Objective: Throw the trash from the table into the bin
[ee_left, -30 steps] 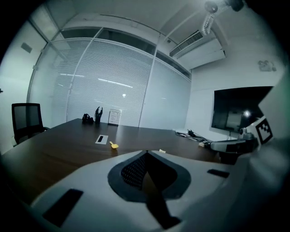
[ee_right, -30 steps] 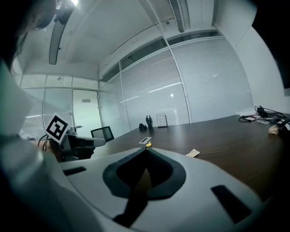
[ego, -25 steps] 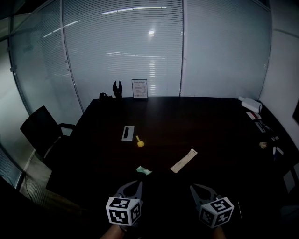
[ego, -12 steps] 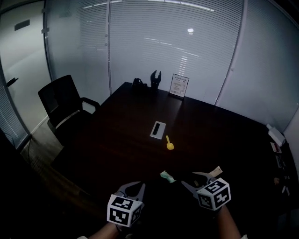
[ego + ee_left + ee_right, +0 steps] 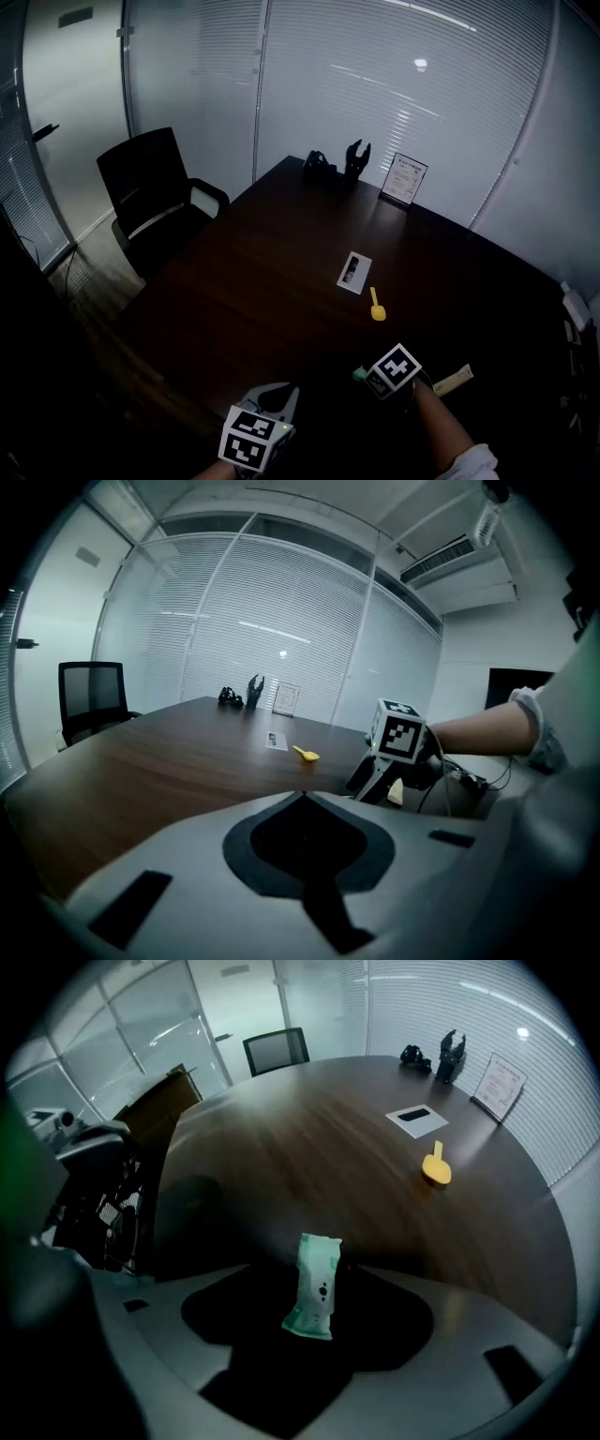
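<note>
While you are looking down over the dark bench [image 5: 234, 291], your right gripper [image 5: 367, 377] is reaching out over its near part with its tips at a small green sachet [image 5: 359, 373]. A pale paper strip [image 5: 454, 380] is lying just beside it. A yellow spoon [image 5: 377, 307] is sitting farther out, near a grey hatch plate [image 5: 354, 272]. Your left gripper [image 5: 281, 394] is hanging at the near edge. No bin is showing.

Left gripper view: the fingers [image 5: 187, 855] are meeting at the tips and carrying nothing. The right gripper is tilting down toward the bench.

Right gripper view: the fingers [image 5: 469, 1335] are pinching the sachet [image 5: 314, 1283], which is standing upright between them. The bench behind is smearing while the sachet is reading sharp, so it is probably riding with the gripper.

Handling, as a judgement: you are dealing with something very light, soft and crinkly, with a slick film skin.
- A light squeeze across the flat faces near the middle is likely serving best.
- The free end is likely flopping or pivoting if you are swinging fast.

Writing: the sachet is showing a few small dark marks, none legible. The framed sign [image 5: 404, 178] is too small to read. The marker cubes are showing only square patterns.
</note>
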{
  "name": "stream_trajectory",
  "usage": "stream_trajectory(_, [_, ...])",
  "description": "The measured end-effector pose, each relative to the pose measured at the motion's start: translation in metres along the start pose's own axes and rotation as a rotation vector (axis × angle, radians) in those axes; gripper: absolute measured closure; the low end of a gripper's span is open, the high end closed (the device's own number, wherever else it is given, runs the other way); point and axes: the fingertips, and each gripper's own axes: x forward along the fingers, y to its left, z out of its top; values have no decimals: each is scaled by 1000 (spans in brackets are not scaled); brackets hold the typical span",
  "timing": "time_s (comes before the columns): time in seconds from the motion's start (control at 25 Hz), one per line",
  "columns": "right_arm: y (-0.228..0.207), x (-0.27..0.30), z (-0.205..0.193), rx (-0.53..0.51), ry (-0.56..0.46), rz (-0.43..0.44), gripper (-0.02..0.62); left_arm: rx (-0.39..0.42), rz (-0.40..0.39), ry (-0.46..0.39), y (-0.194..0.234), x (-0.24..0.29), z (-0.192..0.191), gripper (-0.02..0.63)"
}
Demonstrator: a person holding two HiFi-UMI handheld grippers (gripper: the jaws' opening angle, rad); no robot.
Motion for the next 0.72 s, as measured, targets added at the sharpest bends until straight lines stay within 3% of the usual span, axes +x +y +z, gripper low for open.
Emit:
stream_trajectory(0.12, [-9,19,-5,-36,92,-51,311,-4,-3,4,6,2,-3,607])
stream_trajectory(0.36, [-6,27,-5,-64,175,-88,330,-9,0,5,14,-2,-6,607])
stream_trajectory(0.4, [-9,26,-8,-68,185,-110,440,-7,0,5,14,-2,-6,607])
stream_trajectory(0.56, [-14,23,-15,-63,192,-155,477,4,-4,11,11,-4,-9,607])
stream_trajectory(0.64, [-13,20,-18,-56,177,-168,527,12,-11,13,7,-5,-9,607])
stream_trajectory(0.72, [-2,17,-12,-42,79,-127,541,23,-22,12,1,-6,-8,607])
